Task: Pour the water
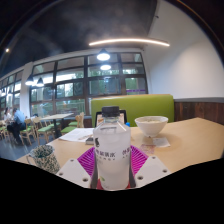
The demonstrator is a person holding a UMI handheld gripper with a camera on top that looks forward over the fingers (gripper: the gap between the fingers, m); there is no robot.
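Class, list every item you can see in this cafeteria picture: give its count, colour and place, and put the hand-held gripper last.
bottle: one, clear with a white label, upright between the fingers
bowl: one, white, on the table beyond the bottle
table: one, light wood, under the bottle and bowl
bench: one, green, behind the table
ceiling lamp: one long white strip, overhead
windows: a row, dark-framed, beyond the bench
hand-held gripper: one, magenta pads, closed on the bottle

Clear bottle (112, 150), white bowl (151, 127), green sofa (132, 106)
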